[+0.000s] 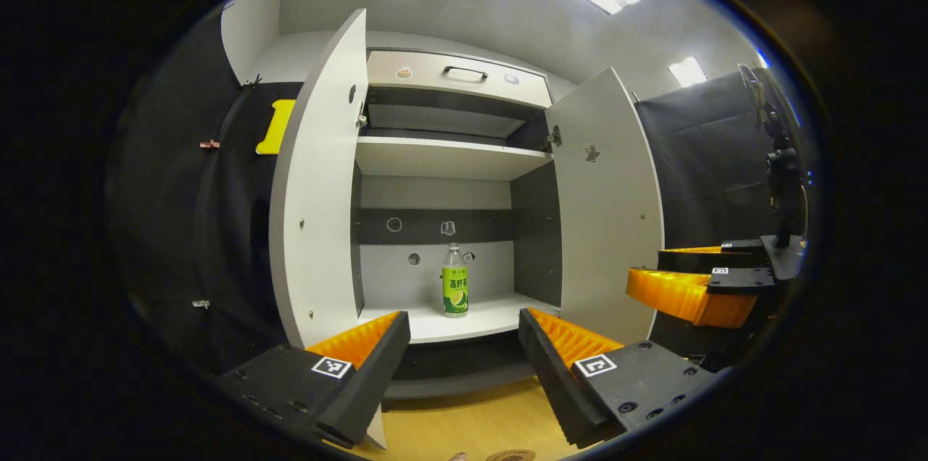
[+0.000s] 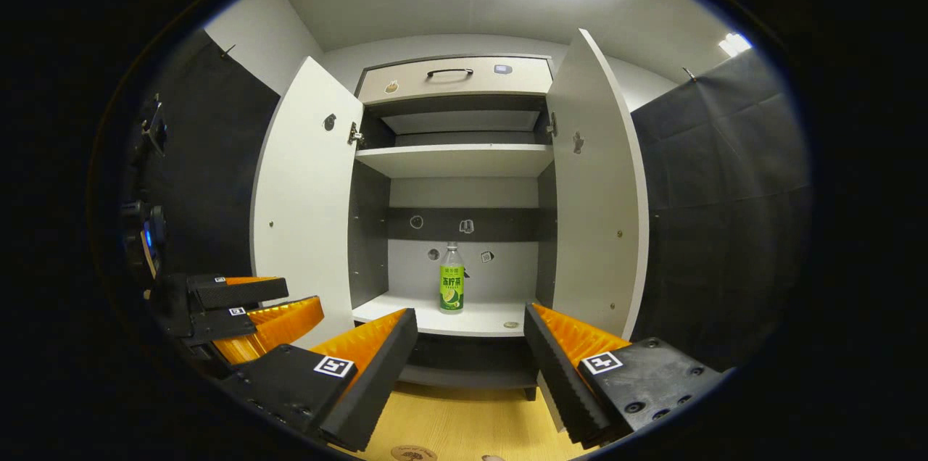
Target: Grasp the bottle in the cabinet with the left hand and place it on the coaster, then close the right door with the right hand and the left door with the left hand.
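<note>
Left tongs [image 1: 464, 345] are spread wide, empty. The bottle [image 1: 454, 281] stands upright on the cabinet's bottom shelf [image 1: 435, 323], dead ahead between the doors and well apart. Right tongs [image 2: 471, 345] gape empty too.

The left gripper [image 1: 464, 334] has two wedge-shaped fingers [image 1: 362, 345] with ribbed inner faces, each mounted on a blocky body with recessed screw holes and a square black-and-white tag on top. The right gripper [image 2: 470, 334] is built the same way: ribbed wedge fingers [image 2: 562, 345], a tagged block behind each, and round screw heads along the outer edge.
</note>
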### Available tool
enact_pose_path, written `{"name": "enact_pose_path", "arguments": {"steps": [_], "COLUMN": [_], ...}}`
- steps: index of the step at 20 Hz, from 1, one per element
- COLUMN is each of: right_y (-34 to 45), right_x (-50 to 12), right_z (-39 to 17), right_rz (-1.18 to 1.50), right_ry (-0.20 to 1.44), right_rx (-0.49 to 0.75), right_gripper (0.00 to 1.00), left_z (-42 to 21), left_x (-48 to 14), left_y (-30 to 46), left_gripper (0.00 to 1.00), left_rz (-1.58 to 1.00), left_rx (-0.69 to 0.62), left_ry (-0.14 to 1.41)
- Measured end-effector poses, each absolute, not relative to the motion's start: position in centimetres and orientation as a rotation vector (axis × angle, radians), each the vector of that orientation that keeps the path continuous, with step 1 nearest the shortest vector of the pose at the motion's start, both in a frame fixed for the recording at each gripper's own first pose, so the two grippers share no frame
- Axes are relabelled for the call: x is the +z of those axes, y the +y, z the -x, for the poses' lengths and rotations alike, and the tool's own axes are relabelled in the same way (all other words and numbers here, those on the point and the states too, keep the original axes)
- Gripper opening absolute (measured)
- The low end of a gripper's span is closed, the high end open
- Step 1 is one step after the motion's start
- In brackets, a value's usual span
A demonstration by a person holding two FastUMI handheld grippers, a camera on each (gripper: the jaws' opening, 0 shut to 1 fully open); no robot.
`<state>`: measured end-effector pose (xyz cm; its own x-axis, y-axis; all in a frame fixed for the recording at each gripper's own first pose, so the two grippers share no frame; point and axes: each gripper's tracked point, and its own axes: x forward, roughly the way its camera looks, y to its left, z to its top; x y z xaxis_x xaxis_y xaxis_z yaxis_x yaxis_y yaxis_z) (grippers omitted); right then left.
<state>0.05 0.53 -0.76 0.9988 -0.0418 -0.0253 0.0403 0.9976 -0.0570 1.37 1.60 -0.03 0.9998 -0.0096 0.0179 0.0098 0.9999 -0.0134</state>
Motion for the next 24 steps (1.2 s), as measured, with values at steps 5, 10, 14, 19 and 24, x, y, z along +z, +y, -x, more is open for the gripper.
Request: {"name": "enact_pose_path", "arguments": {"steps": [5,10,14,19,24], "right_y": [-1.7,-2.3,-1.7,-1.7,-1.6], "right_x": [-0.9,-1.9,-3.3,-4.7,-6.5], "right_z": [-0.5,-4.6,-8.5,-12.3,-15.0], "right_rz": [0.08,0.052,0.042,0.011,0.021], "right_ry": [0.021,0.029,0.046,0.061,0.093], "right_rx": [-0.083,-0.002,0.104,0.19,0.244], "right_gripper": [0.98,0.98,0.98,0.98,0.98], "left_z": [-6.3,-15.0,-22.9,-31.2,-37.4], "left_x": [0.0,-1.6,-2.0,-4.5,-6.7], "left_y": [1.2,0.5,1.1,1.8,2.8], "left_gripper": [0.96,0.96,0.95,0.94,0.93], "left_rz": [0.025,0.037,0.028,-0.004,-0.025], "left_rx": [-0.026,-0.019,0.035,0.08,0.11], "left_ry": [-0.034,-0.026,-0.055,-0.023,-0.005]}}
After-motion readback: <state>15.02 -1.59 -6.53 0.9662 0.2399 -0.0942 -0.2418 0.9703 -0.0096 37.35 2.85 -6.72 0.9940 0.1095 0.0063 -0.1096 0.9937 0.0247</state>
